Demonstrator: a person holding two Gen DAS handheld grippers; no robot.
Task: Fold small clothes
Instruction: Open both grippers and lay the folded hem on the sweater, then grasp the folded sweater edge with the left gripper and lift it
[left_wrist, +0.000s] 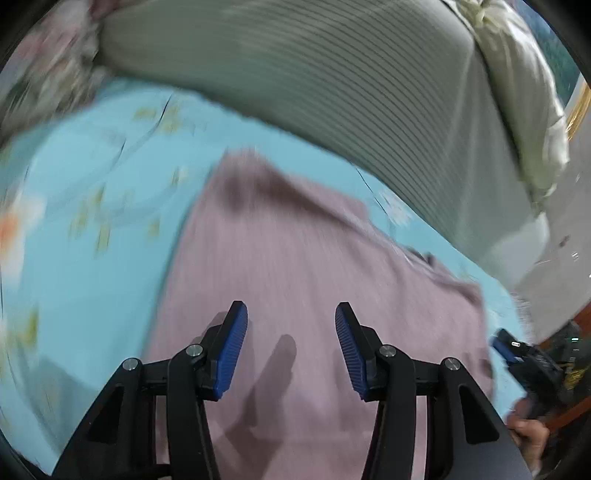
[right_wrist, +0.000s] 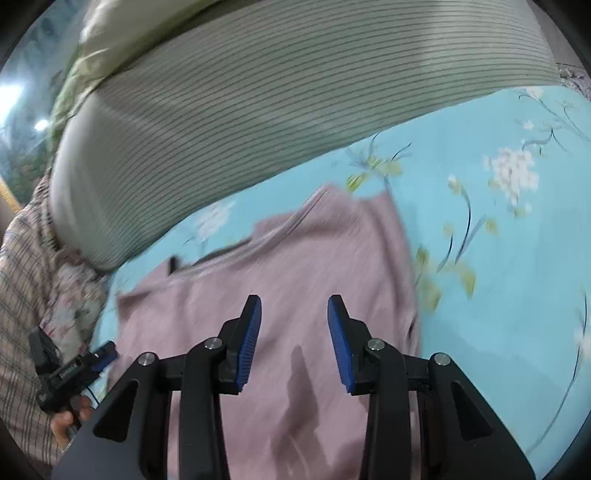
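Left claw open, right claw open, over pink garment

Mauve ribbed garment on a turquoise floral sheet; grey striped pillow; blue pads.

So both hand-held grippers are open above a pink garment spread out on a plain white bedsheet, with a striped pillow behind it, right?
Not quite: the bedsheet is light blue with a flower print, not plain white, as the right wrist view shows best. The rest holds: the left hand-held gripper and right hand-held gripper are both open above the pink garment, with the striped pillow behind it.
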